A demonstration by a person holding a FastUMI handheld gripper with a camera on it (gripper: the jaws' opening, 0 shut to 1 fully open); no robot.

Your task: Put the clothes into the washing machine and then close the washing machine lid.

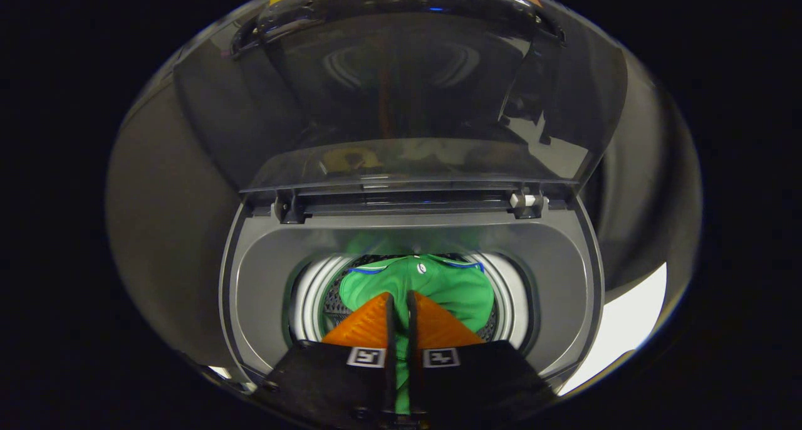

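A green garment (442, 286) with thin blue and white trim hangs down into the round drum (310, 298) of the top-loading washing machine (263, 273). My gripper (400, 299) is over the drum opening, its two orange fingers (366, 326) shut on a fold of the green cloth, which runs back between them. The rest of the garment spreads just ahead of and below the fingertips inside the drum. The smoky transparent lid (401, 91) stands raised on its hinges behind the opening.
The grey rim of the tub surrounds the drum on all sides. Two hinges (289, 207) hold the lid at the back edge. A pale floor patch (626, 320) lies to the right of the machine.
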